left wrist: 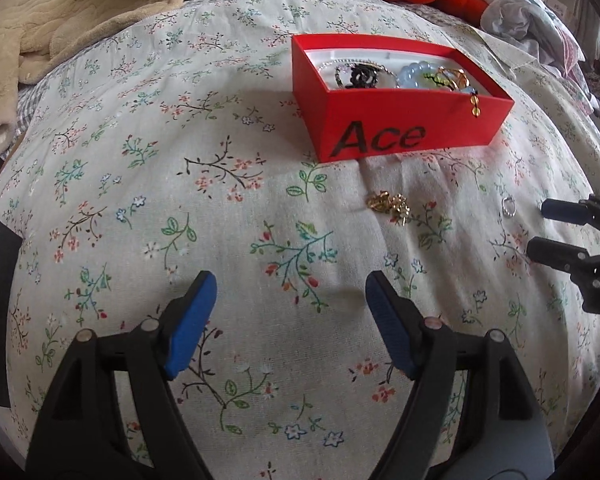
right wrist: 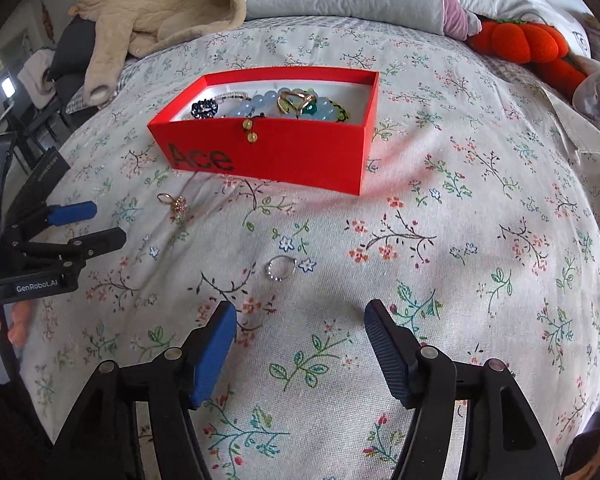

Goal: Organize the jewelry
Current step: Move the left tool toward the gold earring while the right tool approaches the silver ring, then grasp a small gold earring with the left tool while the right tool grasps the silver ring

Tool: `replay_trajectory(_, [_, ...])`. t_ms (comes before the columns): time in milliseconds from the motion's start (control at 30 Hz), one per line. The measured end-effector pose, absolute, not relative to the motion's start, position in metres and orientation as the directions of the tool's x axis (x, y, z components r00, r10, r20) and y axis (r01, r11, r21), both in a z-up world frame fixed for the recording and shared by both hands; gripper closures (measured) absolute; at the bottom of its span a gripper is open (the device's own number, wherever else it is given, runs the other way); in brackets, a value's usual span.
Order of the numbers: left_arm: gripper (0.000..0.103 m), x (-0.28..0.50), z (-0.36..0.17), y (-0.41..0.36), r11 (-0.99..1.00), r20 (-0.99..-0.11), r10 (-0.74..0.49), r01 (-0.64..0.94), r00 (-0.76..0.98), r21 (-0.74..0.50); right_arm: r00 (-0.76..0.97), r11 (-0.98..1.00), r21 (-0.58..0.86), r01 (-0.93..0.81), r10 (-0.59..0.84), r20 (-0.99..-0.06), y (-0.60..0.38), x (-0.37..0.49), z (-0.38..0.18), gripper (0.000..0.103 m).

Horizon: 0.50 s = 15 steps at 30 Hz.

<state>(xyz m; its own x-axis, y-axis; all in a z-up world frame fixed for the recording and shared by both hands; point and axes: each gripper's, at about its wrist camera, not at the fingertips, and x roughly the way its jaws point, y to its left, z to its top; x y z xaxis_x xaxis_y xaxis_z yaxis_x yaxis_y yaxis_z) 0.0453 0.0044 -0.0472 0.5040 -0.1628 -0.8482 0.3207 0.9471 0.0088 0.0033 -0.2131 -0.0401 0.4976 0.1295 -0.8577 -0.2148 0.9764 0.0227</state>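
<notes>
Both tools stand wide and empty: the right tool [right wrist: 300, 344] hangs just short of the silver ring [right wrist: 281, 268] on the bed [right wrist: 480, 280], the left tool [left wrist: 290, 320] nearer the gold pieces [left wrist: 389, 204], likely since the red box [right wrist: 300, 156] already holds the other jewelry.

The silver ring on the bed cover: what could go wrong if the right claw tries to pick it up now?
The silver ring is thin and lies flat on the soft floral bed cover, so the open right claw may pinch cloth or push the ring into a fold. A beaded strand already hangs over the wall of the red box; bumping the box could pull it out.
</notes>
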Motion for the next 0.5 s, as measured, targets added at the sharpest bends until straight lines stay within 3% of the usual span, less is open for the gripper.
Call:
replay_trajectory(333, [0.026, 0.057, -0.052, -0.018, 0.923, -0.826, -0.187, 0.384, 0.532, 0.038, 0.51, 0.972, -0.017, -0.235, 0.108, -0.853, -0.215, 0.003, -0.049, 0.02])
replay_trajectory(467, [0.038, 0.061, -0.05, -0.029, 0.909, -0.821, -0.22, 0.416, 0.527, 0.024, 0.513, 0.971, -0.023, -0.238, 0.106, -0.852, -0.214, 0.006, -0.05, 0.018])
replay_trajectory(500, [0.045, 0.062, -0.049, -0.031, 0.906, -0.818, -0.23, 0.424, 0.527, 0.019, 0.514, 0.971, -0.023, -0.239, 0.106, -0.851, -0.214, 0.006, -0.05, 0.017])
